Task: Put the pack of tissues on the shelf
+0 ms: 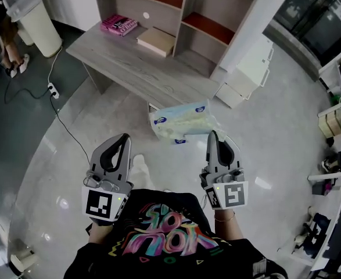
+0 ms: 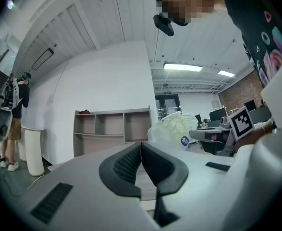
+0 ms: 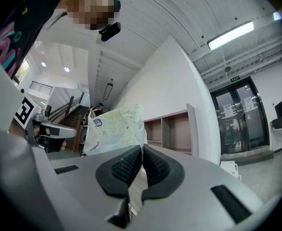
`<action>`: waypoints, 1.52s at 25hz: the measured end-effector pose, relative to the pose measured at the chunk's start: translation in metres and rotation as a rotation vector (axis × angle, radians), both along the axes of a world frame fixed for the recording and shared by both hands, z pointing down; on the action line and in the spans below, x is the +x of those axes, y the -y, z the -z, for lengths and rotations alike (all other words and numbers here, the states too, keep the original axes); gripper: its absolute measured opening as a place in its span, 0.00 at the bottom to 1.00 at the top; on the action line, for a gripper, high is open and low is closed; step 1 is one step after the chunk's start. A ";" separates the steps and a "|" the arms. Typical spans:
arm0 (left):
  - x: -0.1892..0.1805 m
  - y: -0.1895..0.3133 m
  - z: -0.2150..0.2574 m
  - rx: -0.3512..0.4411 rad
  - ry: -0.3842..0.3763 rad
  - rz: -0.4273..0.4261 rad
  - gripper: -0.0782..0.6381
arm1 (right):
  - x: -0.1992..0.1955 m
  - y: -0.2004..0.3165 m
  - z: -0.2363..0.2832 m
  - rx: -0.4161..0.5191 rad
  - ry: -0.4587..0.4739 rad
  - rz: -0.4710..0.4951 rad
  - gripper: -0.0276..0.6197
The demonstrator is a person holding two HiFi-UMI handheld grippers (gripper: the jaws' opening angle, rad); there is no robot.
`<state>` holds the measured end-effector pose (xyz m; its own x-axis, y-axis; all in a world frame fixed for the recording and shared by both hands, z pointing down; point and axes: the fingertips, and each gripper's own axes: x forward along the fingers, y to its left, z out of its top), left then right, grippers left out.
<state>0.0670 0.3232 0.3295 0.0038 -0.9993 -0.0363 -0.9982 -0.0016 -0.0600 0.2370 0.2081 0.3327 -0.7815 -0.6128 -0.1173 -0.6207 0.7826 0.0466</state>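
The pack of tissues (image 1: 180, 122), pale green and white with blue marks, hangs in the air over the floor. My right gripper (image 1: 214, 134) is shut on the right corner of its wrapper. In the right gripper view the pack (image 3: 114, 129) stands just beyond the closed jaws of my right gripper (image 3: 142, 149). My left gripper (image 1: 125, 137) is shut with nothing in it, off to the pack's left. From the left gripper view the closed left gripper (image 2: 141, 146) points at the shelf (image 2: 111, 129), with the pack (image 2: 172, 129) to the right. The wooden shelf (image 1: 179, 4) has open compartments.
A grey wooden desk (image 1: 129, 63) runs in front of the shelf, with a pink book (image 1: 119, 24) and a tan book (image 1: 156, 40) on it. A white cabinet (image 1: 247, 74) stands right of the desk. A white bin (image 1: 39, 25) and a power strip (image 1: 53, 89) lie at left.
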 end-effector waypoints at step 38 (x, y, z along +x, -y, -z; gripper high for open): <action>-0.232 0.178 -0.041 -0.095 -0.123 -0.163 0.15 | -0.208 0.161 -0.009 -0.046 -0.091 -0.217 0.07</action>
<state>-0.1652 0.1451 0.3705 0.1664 -0.9849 0.0478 -0.9842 -0.1629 0.0701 0.0295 0.0471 0.3418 -0.6372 -0.7705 -0.0209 -0.7693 0.6341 0.0773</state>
